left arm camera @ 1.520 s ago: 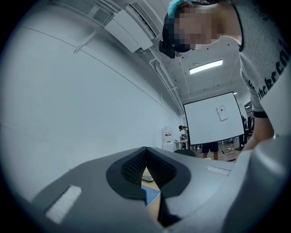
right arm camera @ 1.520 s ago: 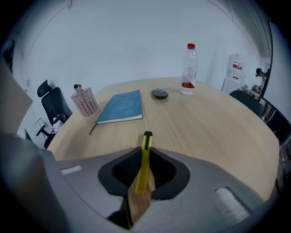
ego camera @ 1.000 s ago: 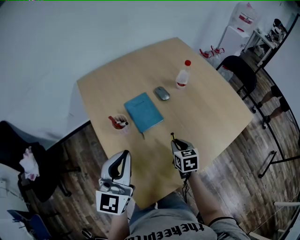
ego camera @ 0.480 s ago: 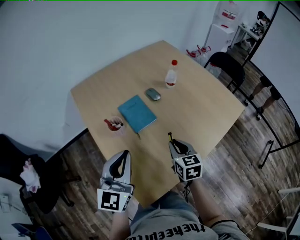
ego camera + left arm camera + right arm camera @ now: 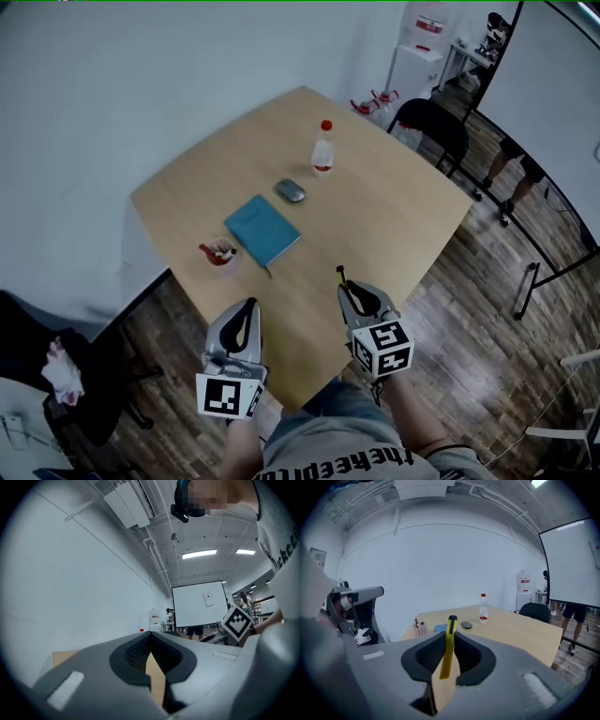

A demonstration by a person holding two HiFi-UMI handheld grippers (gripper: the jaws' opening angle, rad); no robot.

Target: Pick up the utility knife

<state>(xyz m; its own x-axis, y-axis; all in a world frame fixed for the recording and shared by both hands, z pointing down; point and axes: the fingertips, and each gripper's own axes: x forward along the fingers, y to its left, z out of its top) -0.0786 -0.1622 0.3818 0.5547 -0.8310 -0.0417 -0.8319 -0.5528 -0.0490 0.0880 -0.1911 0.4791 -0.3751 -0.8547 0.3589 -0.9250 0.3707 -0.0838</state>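
The right gripper point(image 5: 345, 283) is pinching the utility knife point(image 5: 448, 645): its two dark pads press on the flat sides of the yellow handle, which stands edge-on between them. The knife's black front end pokes out past the jaw tips. The head view shows the knife clear of the tabletop, over the near part of the wooden table point(image 5: 384, 220), in front of the person's body. Whether any blade is pushed out is too small to tell.

The left gripper point(image 5: 247, 311) hangs just beside the right one, on its left, also over the table's near edge. Its jaw tips are pressed together with nothing between them. Only a wedge of tabletop shows through the gap behind the tips.

Farther out on the table lies a blue notebook point(image 5: 262, 231). A small clear cup point(image 5: 220, 253) stands just to its left and holds what look like red pens. A grey computer mouse point(image 5: 291, 191) lies beyond the notebook. A plastic bottle with a red cap point(image 5: 322, 151) stands upright past the mouse. A thin dark object, possibly a pen point(image 5: 267, 272), lies at the notebook's near corner.

A black chair point(image 5: 433, 122) stands at the table's far right side on the wooden floor point(image 5: 469, 309).
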